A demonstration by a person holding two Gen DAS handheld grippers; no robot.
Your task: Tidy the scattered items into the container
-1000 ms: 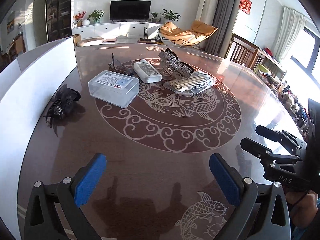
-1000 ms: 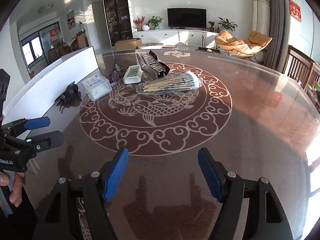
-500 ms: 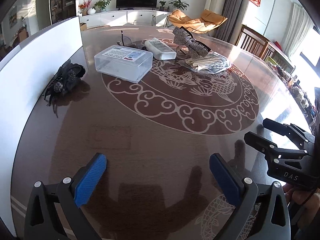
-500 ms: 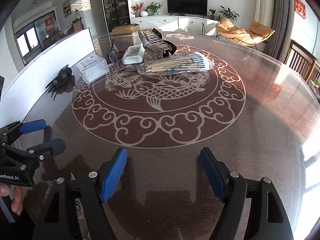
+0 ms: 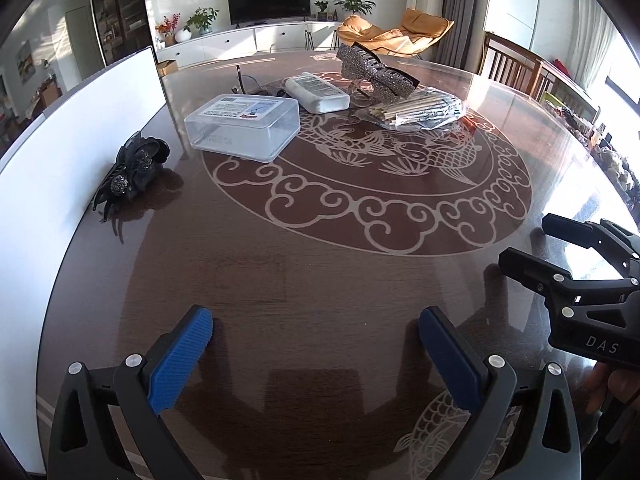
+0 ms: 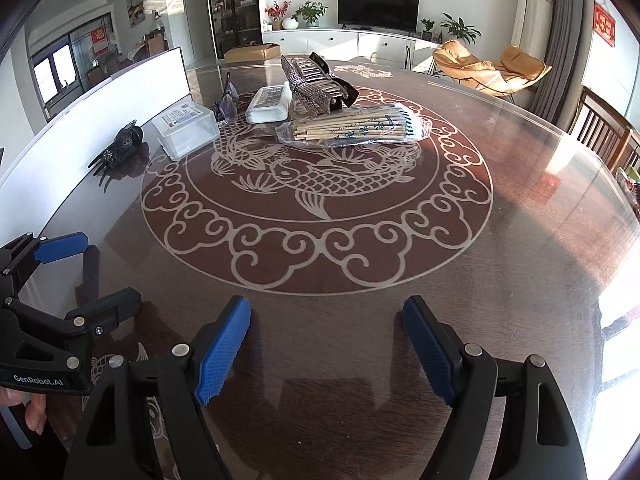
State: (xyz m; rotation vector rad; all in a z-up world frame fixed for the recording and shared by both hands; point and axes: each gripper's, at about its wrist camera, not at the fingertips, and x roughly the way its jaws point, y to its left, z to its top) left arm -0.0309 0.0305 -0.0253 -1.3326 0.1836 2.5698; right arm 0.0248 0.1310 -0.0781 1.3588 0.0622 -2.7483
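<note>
Left gripper (image 5: pixel 316 350) tilts downward, jaws spread and empty; right gripper (image 6: pixel 326 344) alongside, its empty jaws opening.

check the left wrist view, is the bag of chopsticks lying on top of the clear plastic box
No, the bag of chopsticks lies on the table, well apart from the clear plastic box.

- On the bench (image 5: pixel 320 280), far side: lidded box (image 5: pixel 244 126), flat pack (image 5: pixel 318 91) just behind and right of it, touching or not, cannot tell.
- Behind the pack: glittery hair clip (image 5: pixel 376 76), leaning over the bag of sticks (image 5: pixel 420 110) to its right.
- Left of the box, near the upright board (image 5: pixel 60 152): flower hair clip (image 5: pixel 134 168).
- Glasses (image 6: pixel 228 106) behind the box.
- Near edge: left gripper (image 5: pixel 316 344), right gripper (image 6: pixel 326 340) beside it.
</note>
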